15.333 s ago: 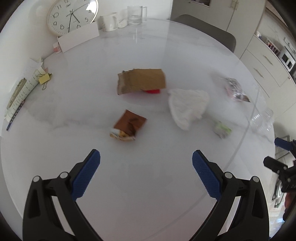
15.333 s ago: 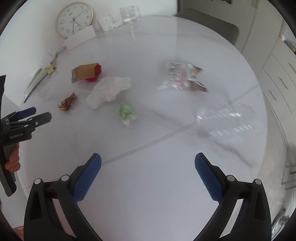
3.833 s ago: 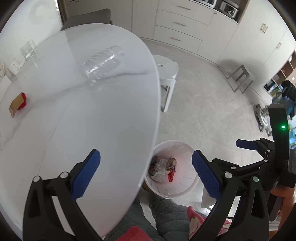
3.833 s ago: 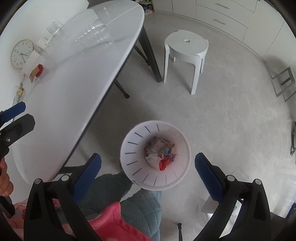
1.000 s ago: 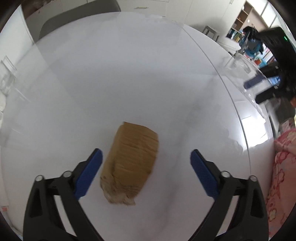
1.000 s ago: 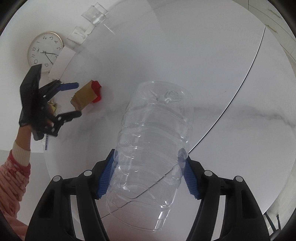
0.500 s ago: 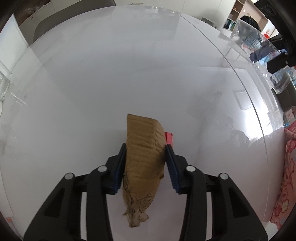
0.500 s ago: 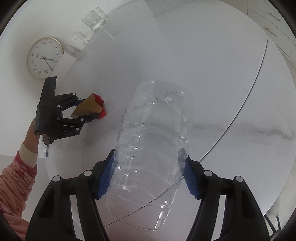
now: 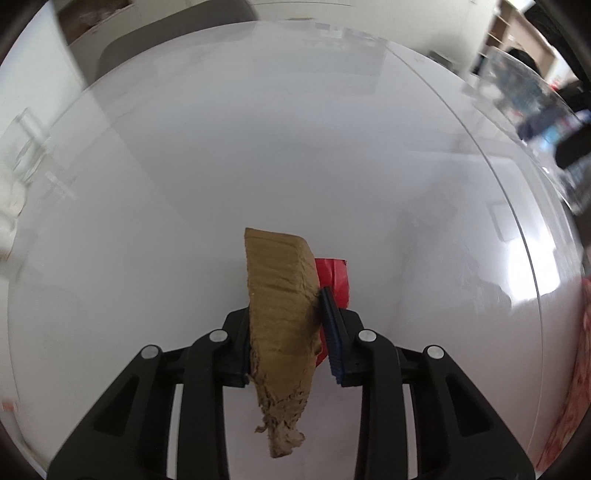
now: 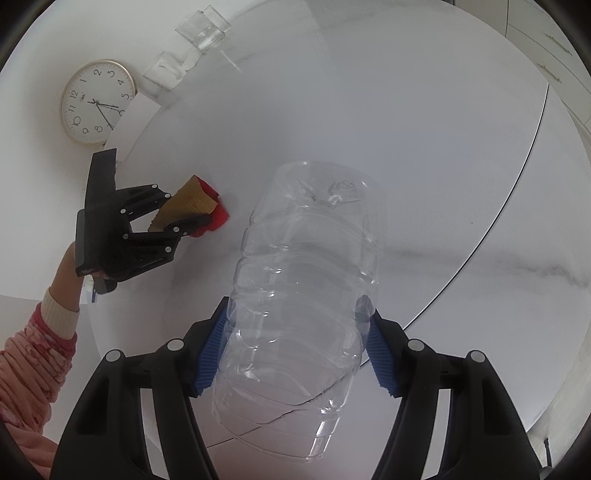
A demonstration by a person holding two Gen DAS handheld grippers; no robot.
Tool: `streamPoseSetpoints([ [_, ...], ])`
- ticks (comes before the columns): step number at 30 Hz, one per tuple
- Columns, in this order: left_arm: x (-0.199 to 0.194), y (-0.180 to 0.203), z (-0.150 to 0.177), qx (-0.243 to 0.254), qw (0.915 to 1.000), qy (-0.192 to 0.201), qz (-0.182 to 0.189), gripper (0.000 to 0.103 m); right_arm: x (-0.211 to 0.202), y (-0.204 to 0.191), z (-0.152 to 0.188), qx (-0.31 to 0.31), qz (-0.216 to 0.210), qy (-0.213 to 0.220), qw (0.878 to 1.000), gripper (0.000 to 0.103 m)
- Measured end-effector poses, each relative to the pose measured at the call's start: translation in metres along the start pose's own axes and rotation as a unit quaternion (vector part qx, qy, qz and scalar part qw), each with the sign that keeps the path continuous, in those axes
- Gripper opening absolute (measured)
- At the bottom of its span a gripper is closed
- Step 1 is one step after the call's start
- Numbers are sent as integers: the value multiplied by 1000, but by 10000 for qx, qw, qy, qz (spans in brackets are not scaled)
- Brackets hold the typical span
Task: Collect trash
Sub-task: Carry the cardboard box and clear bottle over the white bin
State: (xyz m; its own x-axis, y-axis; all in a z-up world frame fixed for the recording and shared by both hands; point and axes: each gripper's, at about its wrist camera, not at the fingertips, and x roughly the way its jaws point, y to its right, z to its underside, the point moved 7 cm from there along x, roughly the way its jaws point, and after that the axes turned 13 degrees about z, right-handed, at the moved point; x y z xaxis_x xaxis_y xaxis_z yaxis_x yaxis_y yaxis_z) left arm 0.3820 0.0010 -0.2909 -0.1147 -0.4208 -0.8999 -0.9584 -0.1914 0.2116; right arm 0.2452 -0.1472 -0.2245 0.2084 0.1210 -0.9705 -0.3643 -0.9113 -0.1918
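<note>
Pinching the cardboard scrap (image 9: 280,302) in my left gripper (image 9: 286,328), red wrapper (image 9: 334,280) alongside, my right gripper (image 10: 295,354) clamped on the clear bottle (image 10: 303,295), white table (image 9: 258,147) below.

round white glossy marble-look table (image 10: 369,129) with a thin dark seam line. round white wall clock with gold rim (image 10: 96,102) at the far left edge, white card (image 10: 129,122) leaning beside it. two clear glass tumblers (image 10: 203,27) near the clock. grey chair back (image 9: 166,40) behind the table.
</note>
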Motion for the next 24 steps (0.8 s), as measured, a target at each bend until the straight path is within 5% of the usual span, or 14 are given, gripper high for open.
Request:
streamPoseSetpoints([
  [4, -17, 3, -1, -1195, 9898, 479, -608, 29, -3, -1, 2, -94, 23, 83, 9999, 68],
  [7, -27, 28, 0, -2115, 9725, 802, -549, 29, -7, 1, 6, -119, -20, 120, 9999, 68],
  [12, -42, 85, 4, -2724, 9525, 959, -964, 29, -22, 4, 16, -269, 38, 287, 9992, 68],
  [19, -65, 145, 21, -4098, 9009, 1119, -886, 29, -50, 16, 43, -493, 80, 549, 9972, 68],
  [21, -71, 167, 21, -4176, 8962, 1197, -905, 29, -57, 21, 54, -552, 67, 606, 9966, 68],
  [24, -79, 194, 14, -3934, 9034, 1211, -1202, 29, -69, 33, 71, -641, 42, 712, 9954, 68],
])
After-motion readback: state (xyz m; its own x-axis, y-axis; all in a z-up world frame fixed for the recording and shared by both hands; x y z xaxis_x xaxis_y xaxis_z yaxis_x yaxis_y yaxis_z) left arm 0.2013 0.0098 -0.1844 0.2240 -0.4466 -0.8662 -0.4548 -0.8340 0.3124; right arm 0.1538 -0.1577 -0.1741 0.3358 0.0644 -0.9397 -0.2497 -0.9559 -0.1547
